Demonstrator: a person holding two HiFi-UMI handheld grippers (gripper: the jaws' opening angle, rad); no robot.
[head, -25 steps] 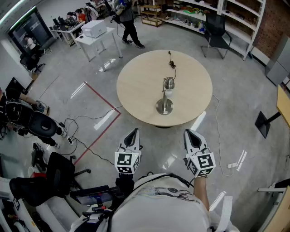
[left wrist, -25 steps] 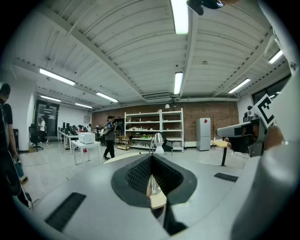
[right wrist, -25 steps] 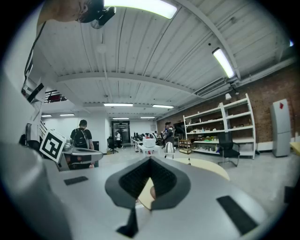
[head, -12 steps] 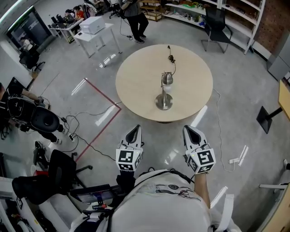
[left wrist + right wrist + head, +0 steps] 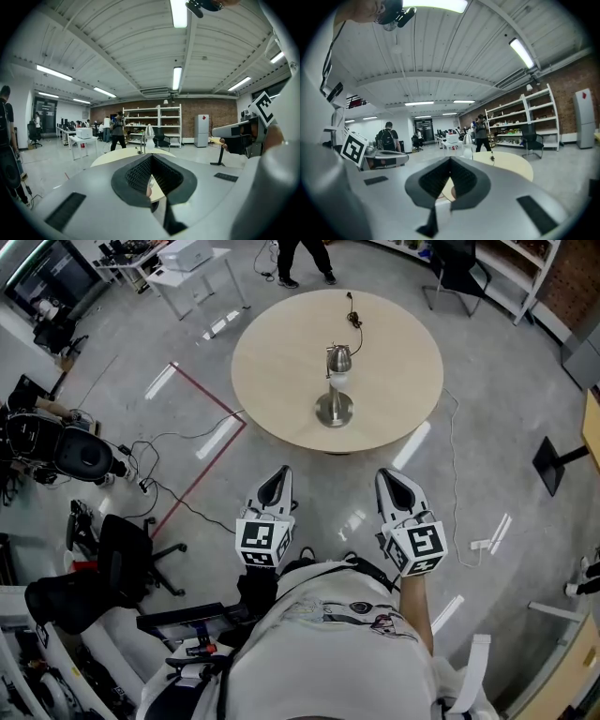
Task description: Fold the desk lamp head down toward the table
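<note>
Over the last second the round tabletop (image 5: 281, 352) has slid toward the top of the head view and grown slightly, which suggests the person is closing in on it. The left gripper (image 5: 277, 476) and right gripper (image 5: 392, 479) keep the same side-by-side pose, both short of the tabletop's near edge. Both pairs of jaws are closed with nothing between them.

The lamp (image 5: 335, 390) has not changed. It stands upright near the middle of the tabletop, head (image 5: 338, 359) raised above its round base (image 5: 335, 410), so folding has not begun and the moment reads as approach. The jaws will probably need to open before they take hold.

Beyond the lamp, its cord (image 5: 353, 315) trails toward the far edge, away from the likely reach. The rest of the tabletop around the lamp is bare, leaving room on every side. Between the grippers and the lamp lies bare floor. Left of the lamp, well clear, lie floor cables (image 5: 178, 502) and a red tape line (image 5: 202, 474).
</note>
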